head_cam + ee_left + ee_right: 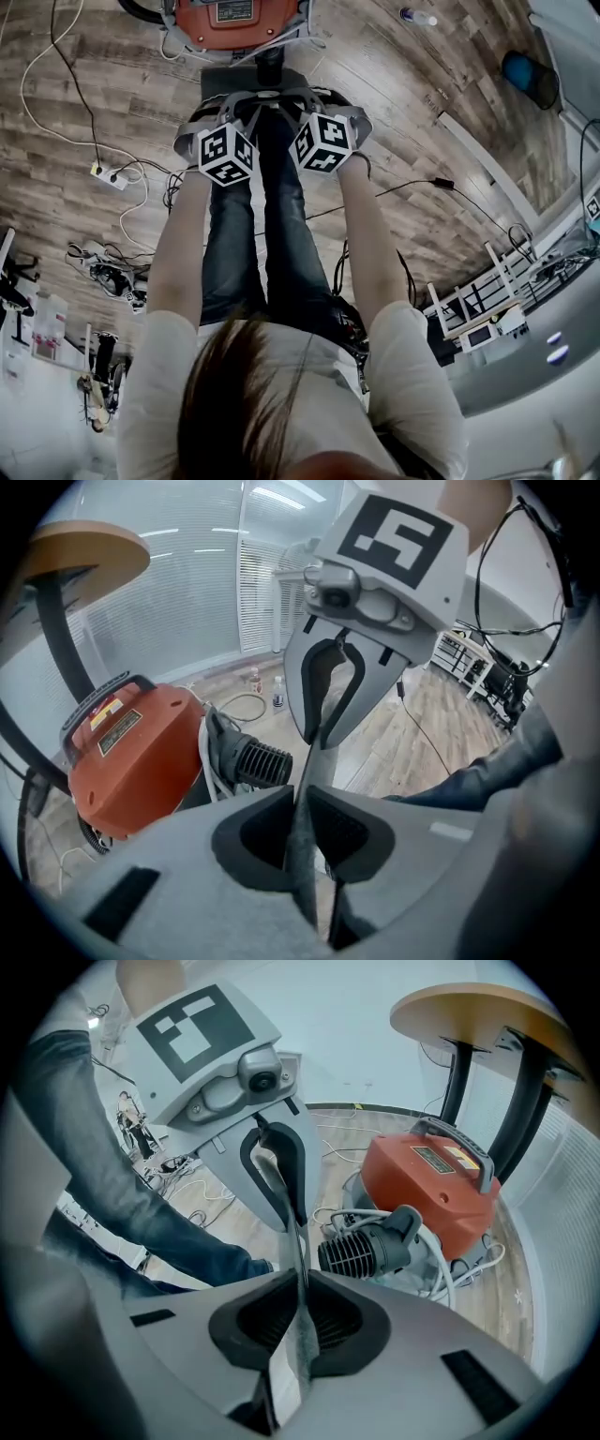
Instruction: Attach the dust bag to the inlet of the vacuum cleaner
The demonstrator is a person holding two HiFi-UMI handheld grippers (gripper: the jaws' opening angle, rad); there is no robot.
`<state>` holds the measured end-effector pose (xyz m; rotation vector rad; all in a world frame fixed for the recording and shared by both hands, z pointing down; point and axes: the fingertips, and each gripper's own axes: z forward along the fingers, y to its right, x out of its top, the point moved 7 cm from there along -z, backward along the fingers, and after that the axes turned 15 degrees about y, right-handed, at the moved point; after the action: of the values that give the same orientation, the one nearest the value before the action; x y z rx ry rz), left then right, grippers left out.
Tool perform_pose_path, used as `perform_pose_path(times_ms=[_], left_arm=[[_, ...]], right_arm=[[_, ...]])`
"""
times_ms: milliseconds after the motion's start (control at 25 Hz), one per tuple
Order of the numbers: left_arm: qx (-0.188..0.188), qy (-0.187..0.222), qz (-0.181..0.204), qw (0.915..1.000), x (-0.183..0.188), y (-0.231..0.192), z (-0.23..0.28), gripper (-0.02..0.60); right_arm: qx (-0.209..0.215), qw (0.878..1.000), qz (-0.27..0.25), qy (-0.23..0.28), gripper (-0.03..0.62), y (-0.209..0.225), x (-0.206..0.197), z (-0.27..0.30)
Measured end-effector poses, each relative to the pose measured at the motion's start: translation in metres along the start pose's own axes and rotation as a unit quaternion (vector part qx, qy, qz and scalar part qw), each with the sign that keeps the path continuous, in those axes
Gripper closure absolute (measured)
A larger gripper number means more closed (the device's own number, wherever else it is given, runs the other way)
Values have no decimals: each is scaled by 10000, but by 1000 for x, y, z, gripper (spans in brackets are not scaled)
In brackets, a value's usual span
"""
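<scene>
Seen from the head view, the orange vacuum cleaner (234, 17) stands on the floor just beyond both grippers, and the dark dust bag (246, 82) hangs between them above its black inlet (270, 62). My left gripper (300, 808) is shut on the bag's thin grey edge (302, 855). My right gripper (302, 1283) is shut on the same edge (298, 1335) from the opposite side. Each gripper faces the other: the right gripper (319, 735), the left gripper (295, 1215). The ribbed black inlet (258, 759) (367, 1249) lies below the bag, apart from it.
Cables and a power strip (108, 175) lie on the wood floor at left. A white hose (450, 1269) coils round the vacuum. A round table on black legs (469, 1012) stands over it. A bottle (417, 16) and a blue thing (530, 77) lie far right.
</scene>
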<state>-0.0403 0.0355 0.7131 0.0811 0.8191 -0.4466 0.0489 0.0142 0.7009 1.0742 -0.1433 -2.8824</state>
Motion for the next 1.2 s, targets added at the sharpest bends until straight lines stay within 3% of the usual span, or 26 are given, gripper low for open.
perform_pose_path(times_ms=[1200], left_arm=[[202,-13,60,9998,5,-25,16,537]], right_arm=[[-58,9995,-292,-61,563,28,-5,4]])
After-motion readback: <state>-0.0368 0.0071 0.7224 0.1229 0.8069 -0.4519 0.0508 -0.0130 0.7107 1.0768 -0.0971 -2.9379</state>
